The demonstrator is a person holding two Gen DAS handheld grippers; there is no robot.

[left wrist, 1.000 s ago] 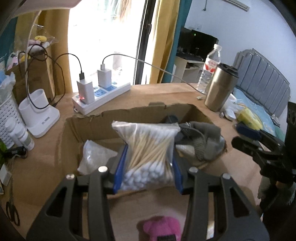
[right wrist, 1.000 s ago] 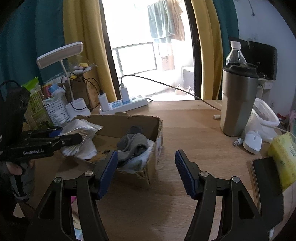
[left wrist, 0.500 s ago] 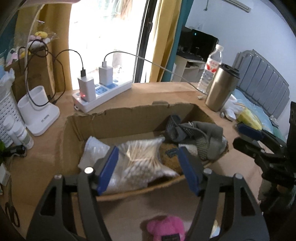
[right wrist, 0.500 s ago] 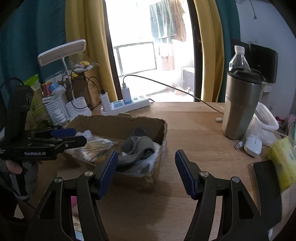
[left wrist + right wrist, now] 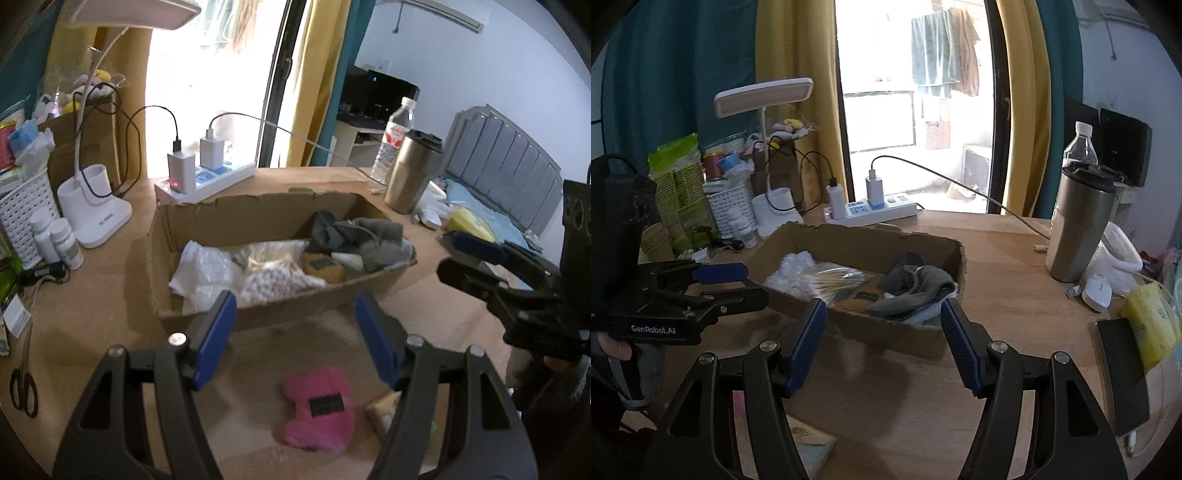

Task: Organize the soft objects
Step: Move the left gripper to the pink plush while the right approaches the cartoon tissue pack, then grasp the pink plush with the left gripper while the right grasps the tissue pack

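**Cotton swabs boxed, pink plush next in line**

The bag of cotton swabs (image 5: 275, 271) lies inside the cardboard box (image 5: 258, 221), between a white plastic bag (image 5: 201, 267) and grey socks (image 5: 364, 240), likely grouped there as the soft items. The left claw (image 5: 295, 339) hovers spread and empty, just short of the box's near wall and tilted down over the pink plush (image 5: 317, 406) on the desk (image 5: 92, 314). The right claw (image 5: 882, 343), also spread and empty, hangs level before the box.
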